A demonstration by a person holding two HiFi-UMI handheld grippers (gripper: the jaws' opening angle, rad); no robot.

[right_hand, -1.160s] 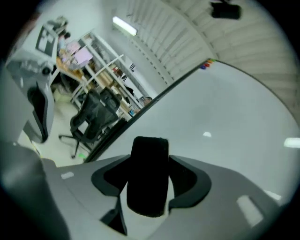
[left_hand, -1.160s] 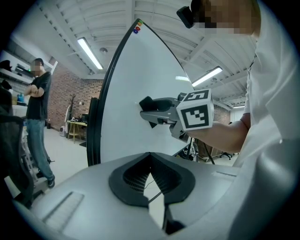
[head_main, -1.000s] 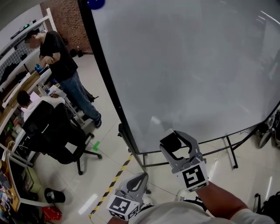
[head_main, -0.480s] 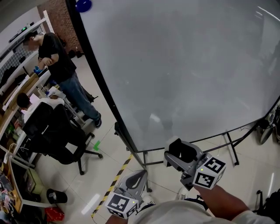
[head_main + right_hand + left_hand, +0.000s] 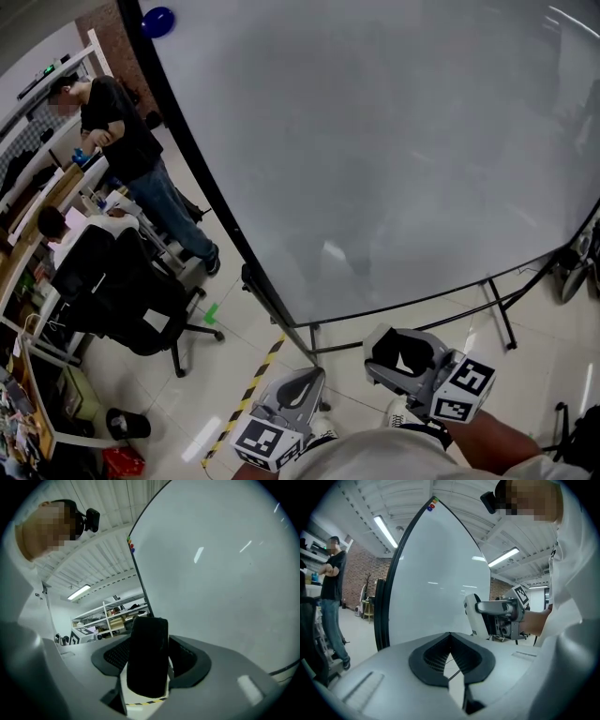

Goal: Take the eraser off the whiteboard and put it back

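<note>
The right tool [image 5: 398, 349] has the black eraser [image 5: 147, 658] clamped between its jaws, which stand fairly wide because the block fills the gap. It is held low, in front of the bottom edge of the whiteboard [image 5: 375, 141], and as far as I can make out it is off the surface, not touching it. The left tool [image 5: 300, 382] hangs lower and closer to the person's body, jaws pressed together with nothing in them, taking no part.

So I judge the first half done: the eraser is off, and what remains is putting it back.

The main risk is how the block meets the board. From the right tool's own view it sits end-on in the jaws, and I cannot tell which face is meant to cling. If an edge or the wrong side arrives first, it will not hold, and once the jaws part it drops to the tiled floor [image 5: 234, 328].

Letting go too soon would have the same result, as would opening while it is only leaning on the surface.

A hard push is the other worry. The board stands on a light frame stand [image 5: 497, 319], so a shove could rock it or scuff the surface with a jaw tip.
</note>
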